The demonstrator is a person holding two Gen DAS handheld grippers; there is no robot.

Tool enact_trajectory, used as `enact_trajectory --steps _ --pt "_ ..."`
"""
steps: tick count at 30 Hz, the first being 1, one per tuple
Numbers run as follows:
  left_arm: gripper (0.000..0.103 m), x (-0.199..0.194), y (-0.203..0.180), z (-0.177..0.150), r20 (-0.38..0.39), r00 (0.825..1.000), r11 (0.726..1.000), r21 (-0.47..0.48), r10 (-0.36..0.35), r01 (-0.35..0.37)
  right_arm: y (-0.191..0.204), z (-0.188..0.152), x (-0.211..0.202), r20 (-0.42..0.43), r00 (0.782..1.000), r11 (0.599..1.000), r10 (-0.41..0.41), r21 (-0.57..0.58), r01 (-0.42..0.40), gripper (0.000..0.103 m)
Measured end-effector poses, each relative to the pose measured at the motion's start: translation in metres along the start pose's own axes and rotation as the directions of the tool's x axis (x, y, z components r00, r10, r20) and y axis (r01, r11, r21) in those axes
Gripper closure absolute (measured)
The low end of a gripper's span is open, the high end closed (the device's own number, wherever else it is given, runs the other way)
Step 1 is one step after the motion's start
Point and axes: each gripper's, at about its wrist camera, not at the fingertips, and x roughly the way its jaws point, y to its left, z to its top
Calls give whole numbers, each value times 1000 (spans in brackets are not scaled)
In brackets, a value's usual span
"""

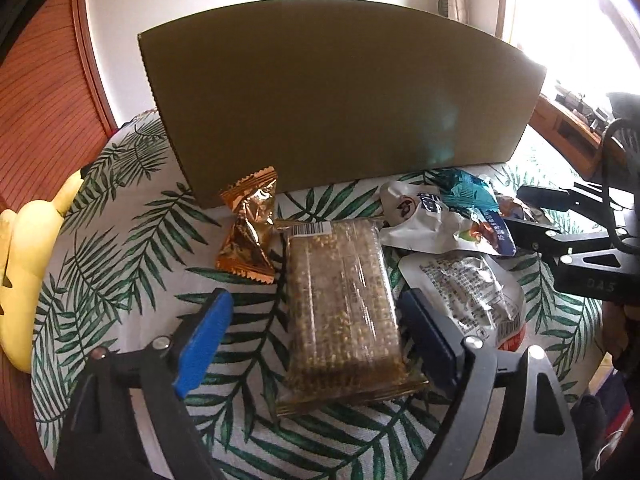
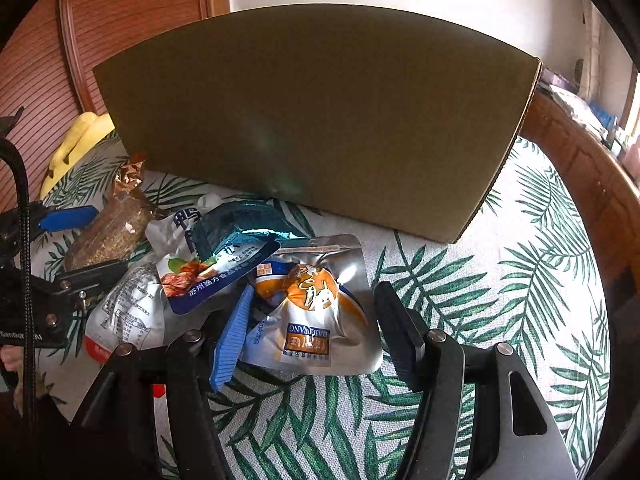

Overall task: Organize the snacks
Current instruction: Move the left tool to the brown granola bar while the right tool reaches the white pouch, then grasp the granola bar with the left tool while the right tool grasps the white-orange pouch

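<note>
A cardboard box (image 1: 336, 100) stands at the back of the leaf-print table; it also shows in the right wrist view (image 2: 320, 120). My left gripper (image 1: 316, 328) is open, its jaws on either side of a clear-wrapped seed bar (image 1: 344, 308). A gold wrapper (image 1: 250, 228) lies left of the bar. Silver pouches (image 1: 464, 288) and a blue-and-white pouch (image 1: 472, 216) lie to the right. My right gripper (image 2: 312, 328) is open around a silver-and-orange pouch (image 2: 316, 304). The blue-and-white pouch (image 2: 216, 272) and a teal wrapper (image 2: 244, 220) lie beside it.
A yellow plush toy (image 1: 24, 264) lies at the table's left edge, also in the right wrist view (image 2: 76, 140). A wooden slatted door (image 2: 52, 60) is behind on the left. Wooden furniture (image 2: 580, 168) borders the table on the right.
</note>
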Motion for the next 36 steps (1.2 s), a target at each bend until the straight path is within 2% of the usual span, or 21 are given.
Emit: enact_trajectory --steps 11,14,16,18,31,36 --pt "17 7 1 13 -57 998 1000 -15 1 -2 0 0 0 0 1000 1000 0 0 0 40" --pt "30 6 6 15 -42 999 1000 -27 -1 0 0 0 0 0 1000 1000 0 0 0 40" --pt "56 2 10 14 -30 1000 999 -37 1 -2 0 0 0 0 1000 1000 0 0 0 40" --pt "59 -1 14 13 -22 1000 999 -44 6 -7 0 0 0 0 1000 1000 -1 0 1 40" --pt "61 -28 20 -20 44 994 991 -92 -97 101 -3 6 -1 -30 1000 1000 0 -11 0 40" --pt "61 -37 14 -24 76 990 989 -87 -116 123 -7 1 -9 -55 998 1000 13 -25 -14 45"
